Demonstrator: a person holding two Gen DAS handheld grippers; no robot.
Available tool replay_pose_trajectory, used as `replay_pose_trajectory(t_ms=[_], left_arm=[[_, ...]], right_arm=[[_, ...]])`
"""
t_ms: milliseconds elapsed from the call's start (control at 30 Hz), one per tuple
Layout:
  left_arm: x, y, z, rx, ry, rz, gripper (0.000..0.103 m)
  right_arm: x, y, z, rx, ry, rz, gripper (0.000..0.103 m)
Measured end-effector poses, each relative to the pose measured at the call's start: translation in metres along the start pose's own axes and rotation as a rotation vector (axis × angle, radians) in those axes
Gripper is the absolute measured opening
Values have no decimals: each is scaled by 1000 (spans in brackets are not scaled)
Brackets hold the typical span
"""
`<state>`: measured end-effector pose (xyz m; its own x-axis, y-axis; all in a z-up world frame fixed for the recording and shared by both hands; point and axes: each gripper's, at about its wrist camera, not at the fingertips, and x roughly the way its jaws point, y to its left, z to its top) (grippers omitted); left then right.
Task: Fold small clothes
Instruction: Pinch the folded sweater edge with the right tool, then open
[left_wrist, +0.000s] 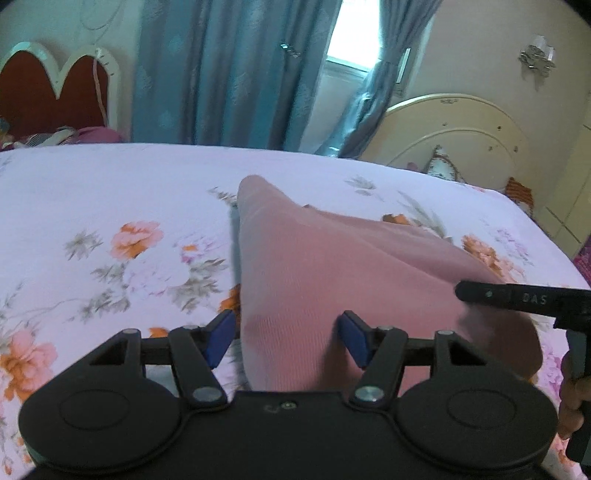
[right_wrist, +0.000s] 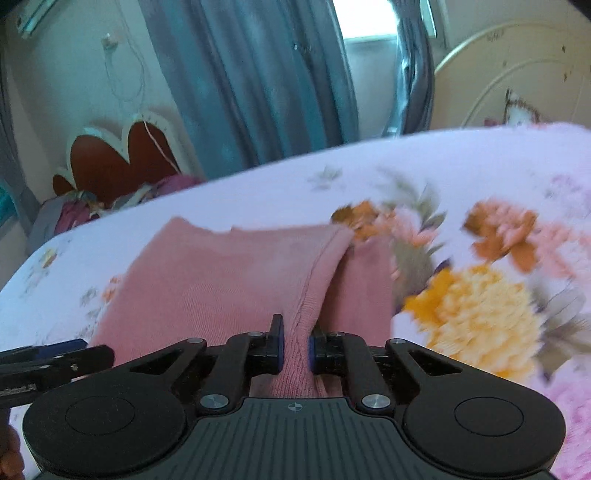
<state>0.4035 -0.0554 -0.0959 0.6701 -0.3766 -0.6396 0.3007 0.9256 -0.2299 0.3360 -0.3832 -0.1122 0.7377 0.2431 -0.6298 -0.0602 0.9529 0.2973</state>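
A small pink knit garment (left_wrist: 325, 266) lies on the floral bedsheet (left_wrist: 110, 192), partly lifted into a fold. My left gripper (left_wrist: 288, 338) is open, its blue pads on either side of the garment's near edge, gripping nothing. My right gripper (right_wrist: 295, 350) is shut on a hemmed edge of the pink garment (right_wrist: 221, 280) and holds it raised off the sheet (right_wrist: 480, 177). The right gripper's finger shows in the left wrist view (left_wrist: 517, 297) at the garment's right side. The left gripper's finger shows in the right wrist view (right_wrist: 55, 360) at lower left.
The bed runs back to a cream headboard (left_wrist: 461, 136) at the right. Blue curtains (left_wrist: 229, 74) and a window stand behind the bed. A red heart-shaped headboard (left_wrist: 55, 88) with pillows is at far left.
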Motion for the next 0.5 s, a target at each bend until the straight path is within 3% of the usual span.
replay_pose_trajectory(t_ms=[100, 167, 233, 500], left_arm=[[2, -5, -2, 15, -6, -13, 70], [12, -7, -7, 23, 27, -11, 69], [20, -7, -12, 18, 51, -9, 69], [22, -1, -15, -29, 63, -13, 70]], right_arm=[[-1, -12, -11, 6, 26, -42, 11], [14, -18, -19, 23, 96, -17, 11], [14, -21, -20, 45, 91, -9, 11], [-37, -29, -26, 84, 90, 0, 15]])
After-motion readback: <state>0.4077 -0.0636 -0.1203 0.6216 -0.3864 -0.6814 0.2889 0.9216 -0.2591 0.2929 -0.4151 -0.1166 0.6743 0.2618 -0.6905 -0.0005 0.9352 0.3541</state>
